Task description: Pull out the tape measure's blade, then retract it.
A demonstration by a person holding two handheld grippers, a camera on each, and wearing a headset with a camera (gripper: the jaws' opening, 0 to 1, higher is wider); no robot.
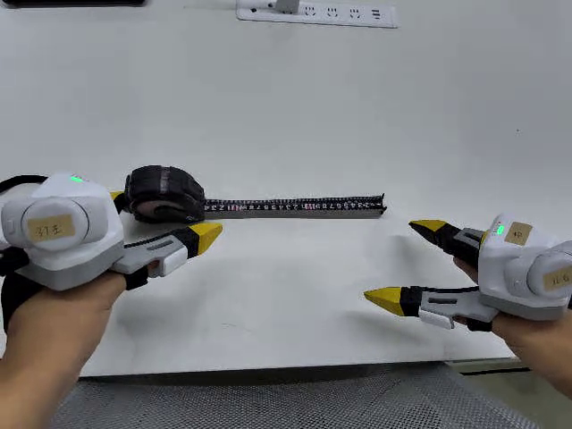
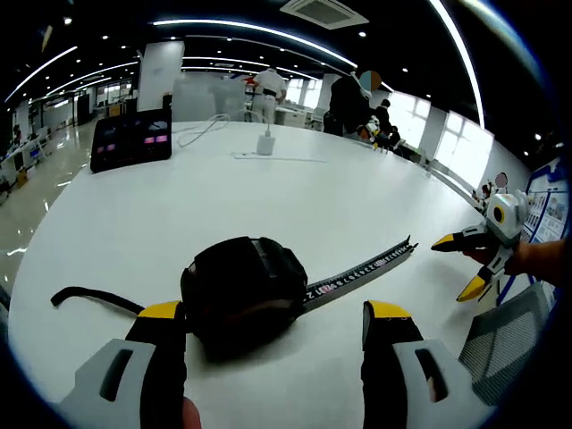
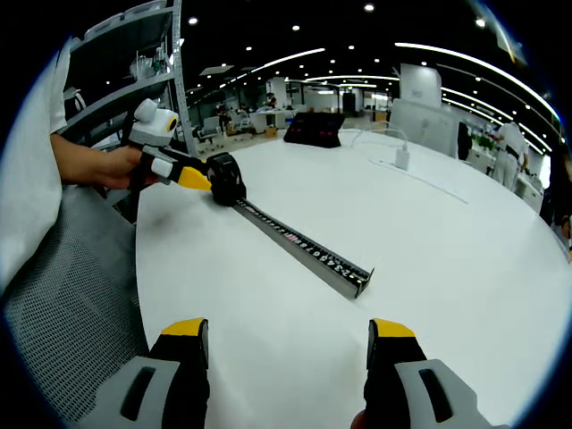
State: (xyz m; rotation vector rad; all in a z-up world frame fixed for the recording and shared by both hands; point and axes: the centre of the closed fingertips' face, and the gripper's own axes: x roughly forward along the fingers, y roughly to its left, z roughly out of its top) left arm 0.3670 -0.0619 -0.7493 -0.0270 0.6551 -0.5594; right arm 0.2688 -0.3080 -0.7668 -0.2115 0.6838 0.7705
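Note:
A black tape measure case [image 1: 164,194] lies on the white table with its blade [image 1: 295,206] drawn out to the right, flat on the surface, ending in a hook [image 1: 382,205]. My left gripper [image 1: 163,214] is open, one jaw on each side of the case [image 2: 246,290] with a gap to it on the blade side. My right gripper [image 1: 405,262] is open and holds nothing, a short way in front of the blade's hook end [image 3: 362,281]. The blade [image 3: 304,248] runs back to the case [image 3: 225,179] and the left gripper [image 3: 165,161].
A white power strip [image 1: 317,12] lies at the table's far edge. The case's black wrist strap [image 2: 89,297] trails to the left. A dark tablet [image 2: 131,138] stands farther back. The table's front edge [image 1: 268,368] borders a grey mesh seat [image 1: 268,402].

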